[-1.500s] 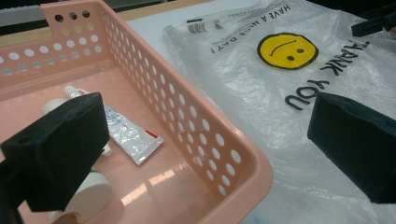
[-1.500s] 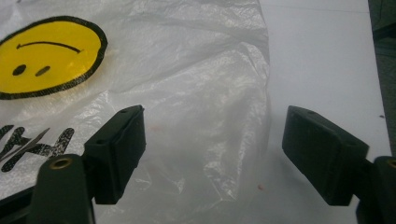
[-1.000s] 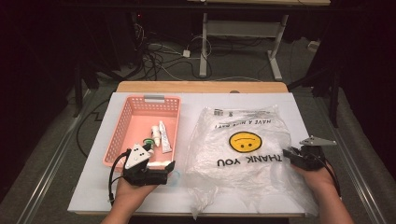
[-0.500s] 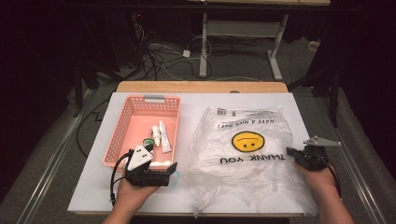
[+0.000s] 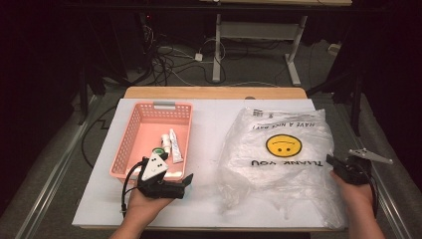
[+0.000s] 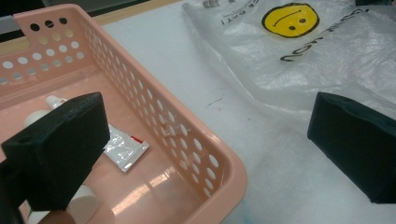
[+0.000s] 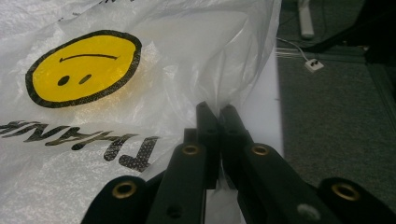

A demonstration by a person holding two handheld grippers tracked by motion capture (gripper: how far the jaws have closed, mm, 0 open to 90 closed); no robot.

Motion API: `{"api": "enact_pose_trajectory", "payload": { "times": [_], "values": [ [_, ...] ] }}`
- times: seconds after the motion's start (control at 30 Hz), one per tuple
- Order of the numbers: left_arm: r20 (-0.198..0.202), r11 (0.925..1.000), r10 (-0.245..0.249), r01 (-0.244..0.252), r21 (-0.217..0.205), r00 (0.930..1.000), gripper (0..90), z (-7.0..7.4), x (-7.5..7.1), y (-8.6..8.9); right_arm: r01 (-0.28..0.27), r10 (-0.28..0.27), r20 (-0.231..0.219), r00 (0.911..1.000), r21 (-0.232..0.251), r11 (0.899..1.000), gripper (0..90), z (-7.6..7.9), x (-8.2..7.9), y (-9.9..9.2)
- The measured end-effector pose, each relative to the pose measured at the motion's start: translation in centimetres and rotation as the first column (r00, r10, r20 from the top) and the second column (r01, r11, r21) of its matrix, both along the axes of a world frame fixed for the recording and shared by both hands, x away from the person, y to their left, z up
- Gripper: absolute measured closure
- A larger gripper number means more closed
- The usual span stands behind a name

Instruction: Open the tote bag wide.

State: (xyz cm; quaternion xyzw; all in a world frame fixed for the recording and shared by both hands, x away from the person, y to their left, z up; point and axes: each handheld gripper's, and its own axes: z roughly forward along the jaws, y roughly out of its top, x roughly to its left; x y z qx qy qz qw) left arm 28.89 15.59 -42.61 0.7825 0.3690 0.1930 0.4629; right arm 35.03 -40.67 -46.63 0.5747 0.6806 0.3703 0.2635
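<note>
A clear plastic bag (image 5: 278,149) printed with a yellow smiley and "THANK YOU" lies crumpled on the right half of the white table. My right gripper (image 5: 332,162) is at the bag's right edge. In the right gripper view its jaws (image 7: 218,112) are shut on a fold of the bag (image 7: 140,70). My left gripper (image 5: 186,180) rests open at the near right corner of the pink basket (image 5: 129,144). In the left gripper view one jaw hangs over the basket (image 6: 224,158) and the other over the table, with nothing between them (image 6: 203,112).
Inside the basket lie a white tube (image 5: 175,146), a small white bottle (image 5: 165,144) and a foil sachet (image 6: 125,150). The white board's right edge (image 5: 343,209) is just beside my right hand, with dark floor beyond. Cables and table legs lie on the floor behind.
My right gripper has moved to the right with the bag's edge in it, drawing the bag out toward the table's right side. The left gripper has stayed put.
</note>
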Motion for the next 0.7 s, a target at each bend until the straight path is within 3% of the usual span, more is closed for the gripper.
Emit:
{"api": "enact_pose_trajectory", "payload": {
  "times": [0.13,0.23,0.33,0.37,0.47,0.7],
  "values": [
    [-0.007,0.9999,0.001,-0.001,-0.011,1.0000,0.0,0.1,0.2,-0.1,0.051,-0.051,0.014,0.9986,0.011,0.999,90.0,0.1,-0.5,-1.0],
    [-0.013,0.9998,-0.005,0.005,-0.019,0.9999,0.0,0.2,0.3,-0.1,0.115,-0.116,0.025,0.9930,0.020,0.993,90.0,0.2,-1.2,-2.2],
    [-0.027,0.9994,-0.019,0.018,-0.029,0.9995,0.0,0.4,0.5,-0.3,0.138,-0.139,0.025,0.9900,0.024,0.990,90.0,0.3,-1.5,-2.7],
    [-0.030,0.9993,-0.021,0.020,-0.031,0.9993,0.0,0.4,0.5,-0.4,0.172,-0.173,0.032,0.9844,0.020,0.985,90.0,0.3,-1.9,-3.1],
    [-0.028,0.9990,-0.025,0.024,-0.038,0.9993,0.0,0.5,0.7,-0.6,0.185,-0.185,0.023,0.9824,0.034,0.982,90.0,0.2,-2.4,-3.4],
    [-0.022,0.9980,-0.039,0.038,-0.050,0.9990,0.0,0.7,1.0,-1.0,0.132,-0.133,0.006,0.9911,0.057,0.990,89.4,-0.1,-3.8,-1.9]
  ]
}}
